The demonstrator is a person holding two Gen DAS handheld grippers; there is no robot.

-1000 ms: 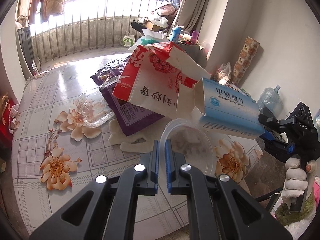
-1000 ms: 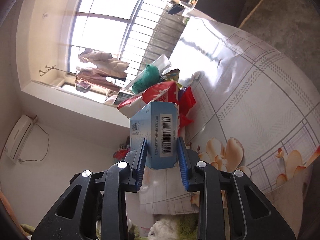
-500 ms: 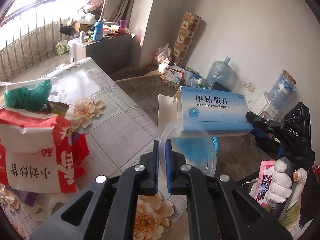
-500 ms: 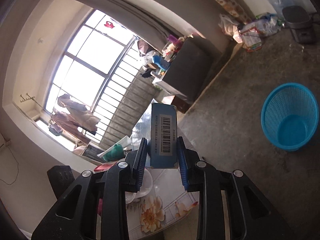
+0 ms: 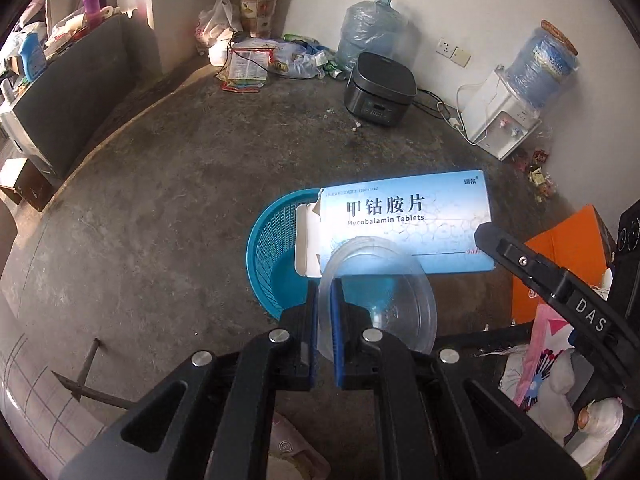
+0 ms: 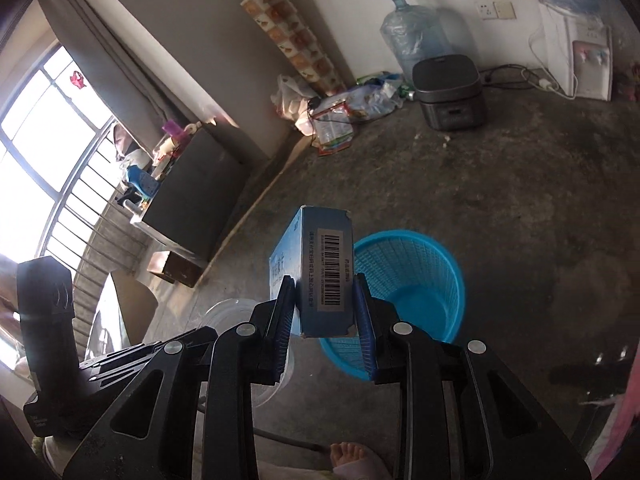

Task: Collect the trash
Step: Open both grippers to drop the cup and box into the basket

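A bare concrete floor (image 5: 168, 184) fills both views, with a water dispenser (image 5: 508, 120) and a dark rice cooker (image 5: 380, 94) along the far wall. On the floor stands a blue mesh basket (image 6: 416, 272), open side up. Above its rim, the right gripper (image 6: 326, 320) clamps a blue tablet box (image 5: 408, 220) by its narrow sides, barcode face toward its camera, flap end open. Just beside the box, the left gripper (image 5: 324, 316) has its jaws pinched tight on the rim of a clear plastic bowl (image 5: 384, 300), which also hangs over the basket.
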